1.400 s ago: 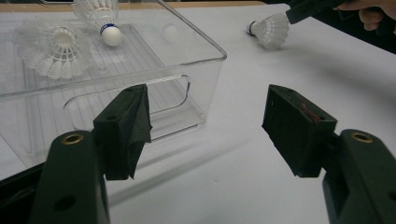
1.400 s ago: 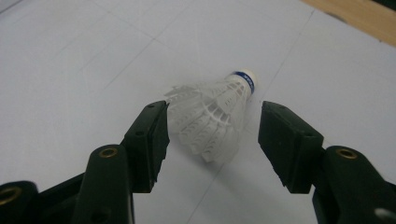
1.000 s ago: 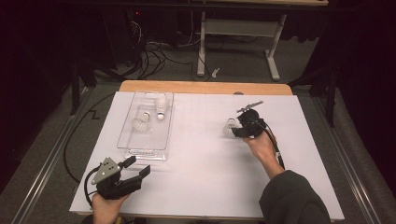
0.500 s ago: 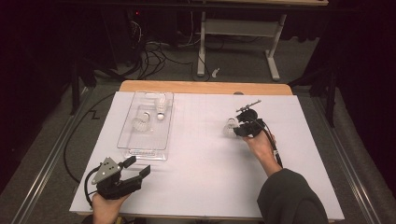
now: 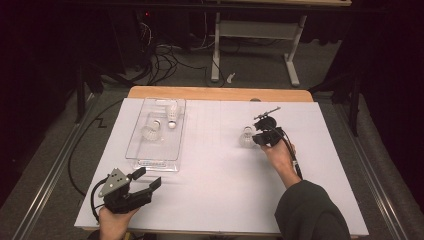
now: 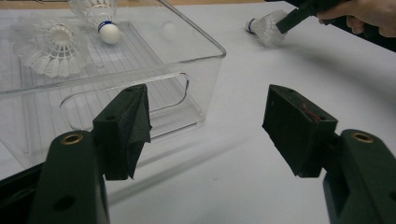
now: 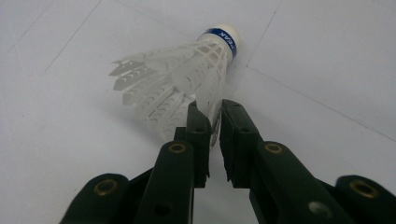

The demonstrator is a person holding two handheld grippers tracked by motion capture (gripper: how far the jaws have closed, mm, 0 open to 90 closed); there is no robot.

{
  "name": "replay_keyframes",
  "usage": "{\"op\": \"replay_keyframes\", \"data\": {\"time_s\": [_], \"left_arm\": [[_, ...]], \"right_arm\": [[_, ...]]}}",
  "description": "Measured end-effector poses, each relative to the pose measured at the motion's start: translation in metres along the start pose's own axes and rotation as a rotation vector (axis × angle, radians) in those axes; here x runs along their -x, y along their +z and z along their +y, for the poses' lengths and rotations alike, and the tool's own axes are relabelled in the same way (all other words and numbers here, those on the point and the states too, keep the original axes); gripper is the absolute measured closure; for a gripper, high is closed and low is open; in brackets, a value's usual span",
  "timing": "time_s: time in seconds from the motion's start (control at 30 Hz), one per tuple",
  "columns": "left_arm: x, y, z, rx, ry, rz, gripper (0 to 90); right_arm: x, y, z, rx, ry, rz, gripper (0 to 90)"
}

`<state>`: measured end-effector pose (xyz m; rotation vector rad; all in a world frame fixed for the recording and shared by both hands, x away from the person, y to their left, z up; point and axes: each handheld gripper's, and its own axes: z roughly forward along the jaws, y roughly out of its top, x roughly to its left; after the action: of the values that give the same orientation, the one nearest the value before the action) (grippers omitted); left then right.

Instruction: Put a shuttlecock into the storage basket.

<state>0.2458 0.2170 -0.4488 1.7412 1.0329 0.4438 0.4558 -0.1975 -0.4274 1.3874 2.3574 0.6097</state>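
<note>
The right hand-held gripper (image 7: 214, 122) had just been closing and pinched the shuttlecock (image 7: 184, 77) by its feather skirt on the bench (image 5: 215, 190); the left hand-held gripper (image 6: 205, 123) stood open.

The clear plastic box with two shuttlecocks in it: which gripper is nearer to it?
Left. The left gripper sits open just before the clear box; the right gripper is far across the table, pinching a loose shuttlecock.

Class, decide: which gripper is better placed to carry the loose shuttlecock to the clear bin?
Right. The right gripper has just closed on the shuttlecock skirt; the left gripper sits open by the bin.
</note>
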Motion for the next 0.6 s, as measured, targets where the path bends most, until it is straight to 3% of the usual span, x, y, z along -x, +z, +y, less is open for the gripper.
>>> {"op": "replay_keyframes", "data": {"time_s": [0.6], "left_arm": [[0.0,-0.0001,0.0,0.002,0.002,-0.004,32.4]], "right_arm": [[0.0002,-0.0017,-0.0016,0.008,-0.015,0.0,90.0]]}}
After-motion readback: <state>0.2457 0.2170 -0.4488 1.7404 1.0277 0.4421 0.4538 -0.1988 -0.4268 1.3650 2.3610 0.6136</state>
